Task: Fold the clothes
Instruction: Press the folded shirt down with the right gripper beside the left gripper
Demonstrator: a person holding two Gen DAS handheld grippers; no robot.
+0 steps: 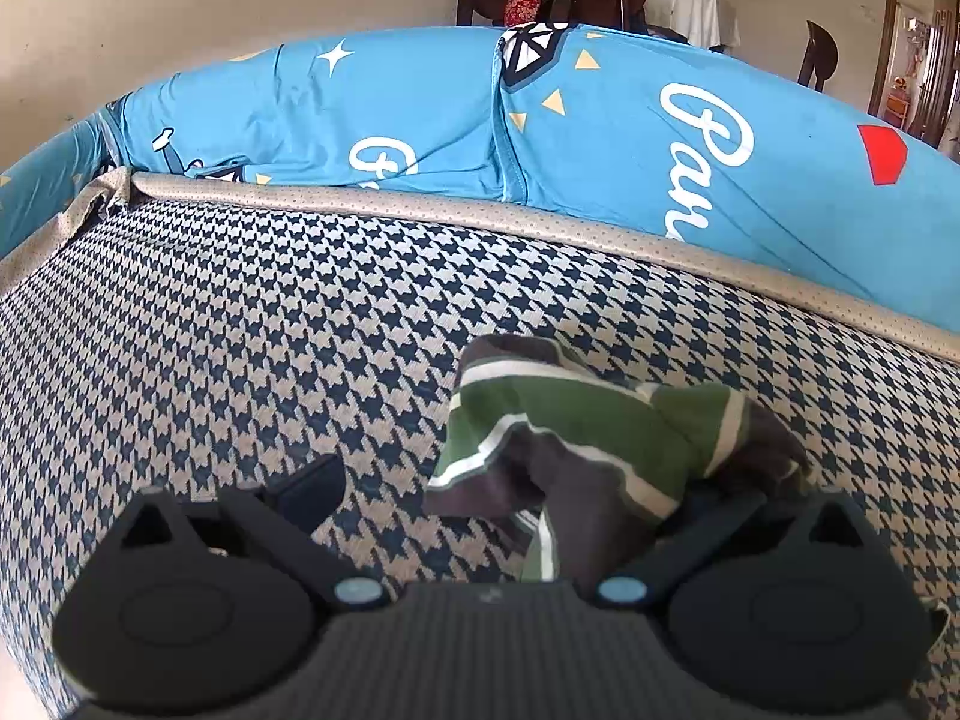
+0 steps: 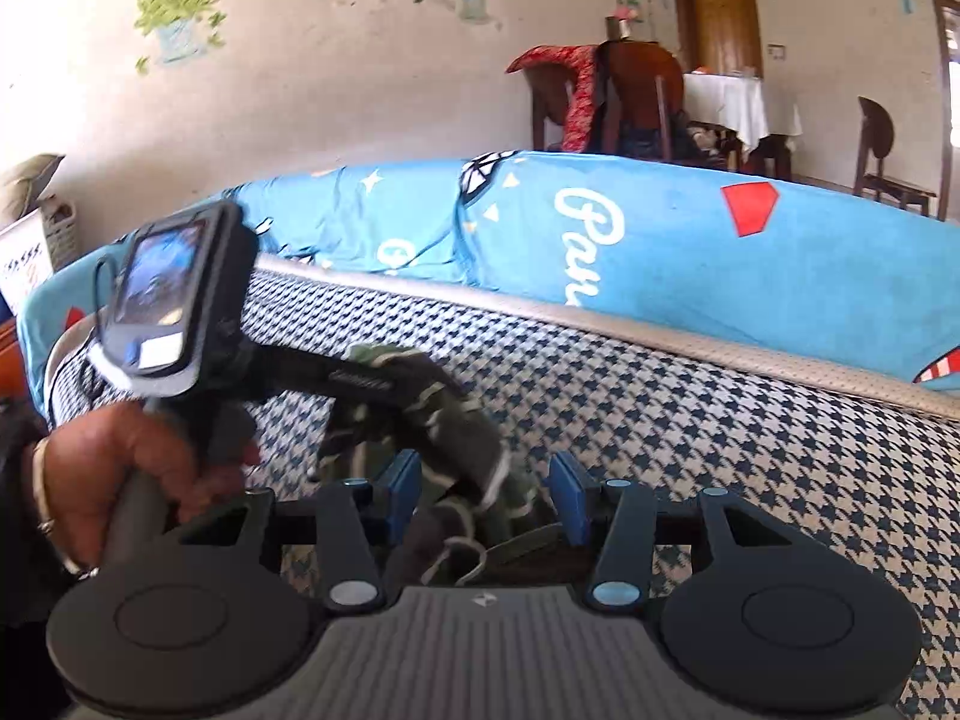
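- Your left hand (image 2: 120,480), at about 9 o'clock in the right wrist view, grips the handle of the left tongs (image 1: 537,486). It carries them above the houndstooth cushion (image 1: 240,330), probably so the cloth can hang free.
- The left tongs stand wide apart. One finger (image 1: 312,489) at 8 o'clock is bare, with only the cushion's pattern beyond it. The other, at 4 o'clock, is buried under fabric. The cloth looks draped over that finger and not pinched.
- The striped garment (image 1: 576,420), green and dark grey with pale bands, is bunched into a crumpled heap. It lies just right of centre in the left wrist view. Part rests on the cushion and part rides on the left tongs' finger. No flat, squared edges show, so I judge it is not lying folded.
- The right tongs (image 2: 485,495) sit low, just behind the heap, with their blue pads (image 2: 402,489) parted. A twist of the garment runs through the gap between them. The pads straddle the cloth without squeezing it, which would suit either taking a hold or letting one go.
- The blue printed cover (image 1: 600,138) rises behind the cushion from 10 to 3 o'clock. It walls off the back, so the garment has only the open cushion to spread on.
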